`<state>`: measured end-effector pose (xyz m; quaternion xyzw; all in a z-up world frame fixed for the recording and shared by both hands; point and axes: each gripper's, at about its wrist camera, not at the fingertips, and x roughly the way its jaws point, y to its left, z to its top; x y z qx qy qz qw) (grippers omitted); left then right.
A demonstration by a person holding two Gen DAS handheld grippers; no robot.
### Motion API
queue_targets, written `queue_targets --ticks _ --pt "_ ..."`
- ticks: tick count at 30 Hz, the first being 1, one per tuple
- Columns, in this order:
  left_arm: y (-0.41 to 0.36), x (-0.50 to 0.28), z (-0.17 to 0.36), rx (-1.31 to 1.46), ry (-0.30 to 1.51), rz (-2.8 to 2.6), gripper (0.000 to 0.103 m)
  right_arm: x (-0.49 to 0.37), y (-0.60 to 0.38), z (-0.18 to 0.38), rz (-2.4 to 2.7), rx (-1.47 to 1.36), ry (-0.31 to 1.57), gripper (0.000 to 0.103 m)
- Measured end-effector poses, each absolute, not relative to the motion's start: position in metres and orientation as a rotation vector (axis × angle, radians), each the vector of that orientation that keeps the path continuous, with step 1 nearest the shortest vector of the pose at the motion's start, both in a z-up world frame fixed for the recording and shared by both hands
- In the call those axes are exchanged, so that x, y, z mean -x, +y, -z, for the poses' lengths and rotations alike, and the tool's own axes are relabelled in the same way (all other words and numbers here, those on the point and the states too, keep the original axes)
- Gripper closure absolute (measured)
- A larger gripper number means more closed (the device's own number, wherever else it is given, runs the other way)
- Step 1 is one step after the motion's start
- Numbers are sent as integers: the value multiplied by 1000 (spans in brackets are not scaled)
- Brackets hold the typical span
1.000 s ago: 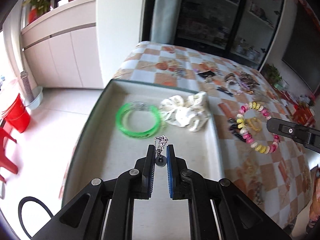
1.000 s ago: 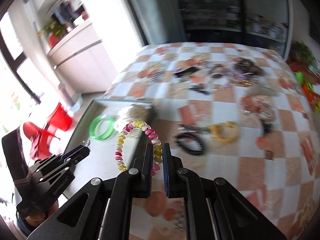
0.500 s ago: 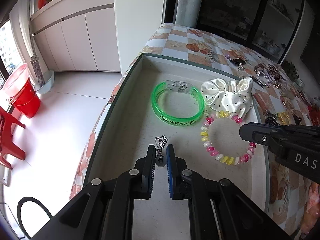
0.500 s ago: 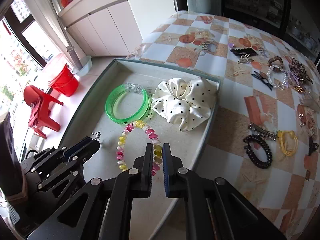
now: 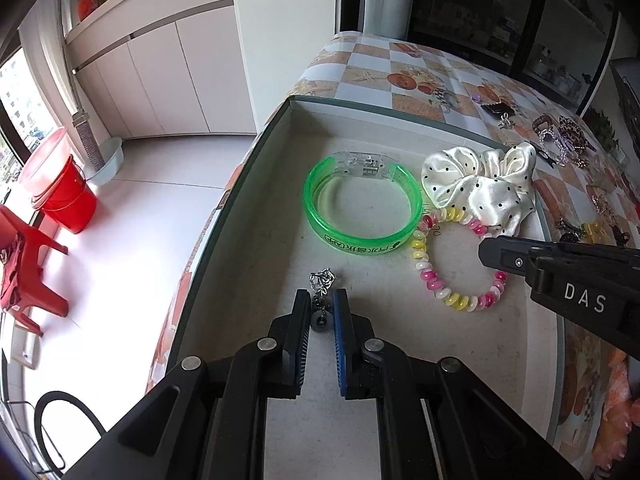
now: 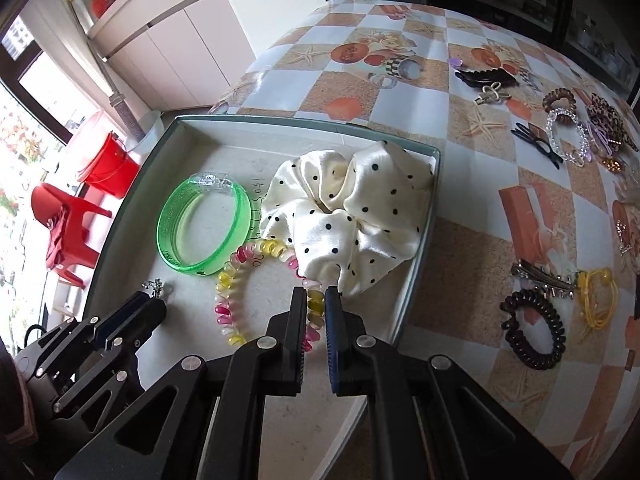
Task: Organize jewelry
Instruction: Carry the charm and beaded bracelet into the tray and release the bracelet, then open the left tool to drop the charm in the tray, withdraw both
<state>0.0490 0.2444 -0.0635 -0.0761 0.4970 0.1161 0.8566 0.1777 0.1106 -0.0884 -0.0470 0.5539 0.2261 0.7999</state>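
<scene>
Left gripper point(image 5: 321, 308) fingers clamped on silver charm point(image 5: 321, 282) over tray point(image 5: 256, 216), right gripper point(image 6: 316, 304) fingers clamped on coil bracelet point(image 6: 240, 276) in tray, green bangle point(image 5: 360, 208) at 12 o'clock of charm, scrunchie point(image 6: 352, 216) at bracelet's 1 o'clock.

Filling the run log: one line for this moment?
left gripper: holds silver charm | right gripper: holds coil bracelet | both over tray

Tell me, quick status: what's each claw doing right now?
Left gripper shut on small silver charm. Right gripper shut on pink-yellow bead bracelet, over the tray. Green bangle and scrunchie crowd the tray.
</scene>
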Motion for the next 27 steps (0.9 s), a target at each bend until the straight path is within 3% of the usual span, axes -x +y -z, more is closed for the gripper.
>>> queue_targets --ticks 5,10,27 --pt "245 -48 62 166 1050 -251 89 -178 112 87 -497 103 1187 90" --pt "242 -46 61 152 1052 -265 89 -172 107 70 -530 65 1138 44" --pt "229 -40 45 111 1008 -272 89 -137 7 26 -428 -107 1008 37"
